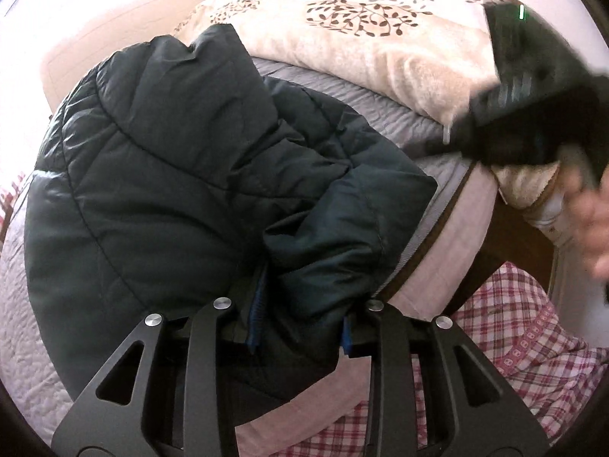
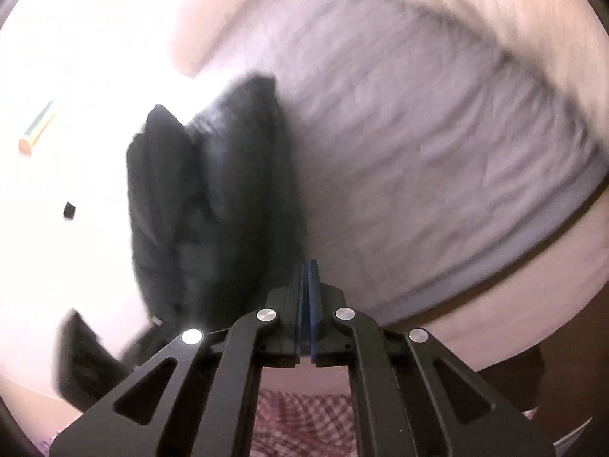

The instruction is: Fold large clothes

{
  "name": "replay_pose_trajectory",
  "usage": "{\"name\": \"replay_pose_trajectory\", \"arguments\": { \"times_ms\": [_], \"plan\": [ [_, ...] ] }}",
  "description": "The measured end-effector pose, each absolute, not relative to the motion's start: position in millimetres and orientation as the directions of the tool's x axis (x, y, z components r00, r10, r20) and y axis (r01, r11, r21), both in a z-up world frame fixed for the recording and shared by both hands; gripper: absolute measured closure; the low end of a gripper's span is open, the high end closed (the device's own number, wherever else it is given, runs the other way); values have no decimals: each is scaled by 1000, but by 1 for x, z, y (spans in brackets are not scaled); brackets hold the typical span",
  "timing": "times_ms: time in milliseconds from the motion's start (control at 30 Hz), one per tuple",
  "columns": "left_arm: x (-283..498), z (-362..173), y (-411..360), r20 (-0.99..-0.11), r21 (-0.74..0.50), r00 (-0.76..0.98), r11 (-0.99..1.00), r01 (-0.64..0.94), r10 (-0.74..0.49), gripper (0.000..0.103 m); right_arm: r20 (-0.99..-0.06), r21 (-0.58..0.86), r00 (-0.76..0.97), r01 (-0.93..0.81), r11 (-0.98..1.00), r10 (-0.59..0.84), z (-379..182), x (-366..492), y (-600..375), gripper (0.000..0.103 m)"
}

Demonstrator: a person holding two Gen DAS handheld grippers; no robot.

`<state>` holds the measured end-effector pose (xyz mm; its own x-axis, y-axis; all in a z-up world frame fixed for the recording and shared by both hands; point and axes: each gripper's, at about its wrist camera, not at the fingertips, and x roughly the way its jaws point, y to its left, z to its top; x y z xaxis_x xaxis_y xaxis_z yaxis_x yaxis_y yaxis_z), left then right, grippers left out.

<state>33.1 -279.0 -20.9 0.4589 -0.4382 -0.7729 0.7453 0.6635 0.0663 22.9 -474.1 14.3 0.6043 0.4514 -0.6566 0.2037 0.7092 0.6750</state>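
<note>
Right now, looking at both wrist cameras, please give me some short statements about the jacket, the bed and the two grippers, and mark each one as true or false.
1. The dark puffer jacket lies on the grey quilted bedspread. True.
2. The right gripper is wide open. False: its blue pads are pressed together, with nothing between them.
3. A cream blanket with a leaf print lies beyond the jacket. True.
4. The left gripper hangs over bare floor. False: jacket fabric lies between its fingers.

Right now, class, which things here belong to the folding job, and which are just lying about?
Job:
dark green quilted puffer jacket
left claw, gripping the jacket
right claw, shut, empty

Lying about:
cream leaf-print pillow
grey quilted bedspread
</note>
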Motion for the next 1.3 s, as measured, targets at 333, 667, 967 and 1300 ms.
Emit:
{"name": "replay_pose_trajectory", "arguments": {
  "times_ms": [333, 667, 967, 1300],
  "plan": [
    [29, -24, -277, -758, 72, 471, 659, 748, -452, 66, -543, 674, 602, -104, 731, 586, 123, 110, -399, 99],
    [32, -24, -273, -761, 9, 423, 643, 766, -493, 61, -791, 487, 466, 86, 869, 397, 46, 172, -397, 103],
    [39, -10, -259, -784, -96, 326, 622, 777, -529, 59, -798, 483, 461, 104, 869, 388, 23, 166, -400, 103],
    [42, 38, -171, -730, -182, 436, 765, 618, -526, 45, -827, 363, 487, 83, 928, 280, 33, 171, -380, 103]
  ]
}}
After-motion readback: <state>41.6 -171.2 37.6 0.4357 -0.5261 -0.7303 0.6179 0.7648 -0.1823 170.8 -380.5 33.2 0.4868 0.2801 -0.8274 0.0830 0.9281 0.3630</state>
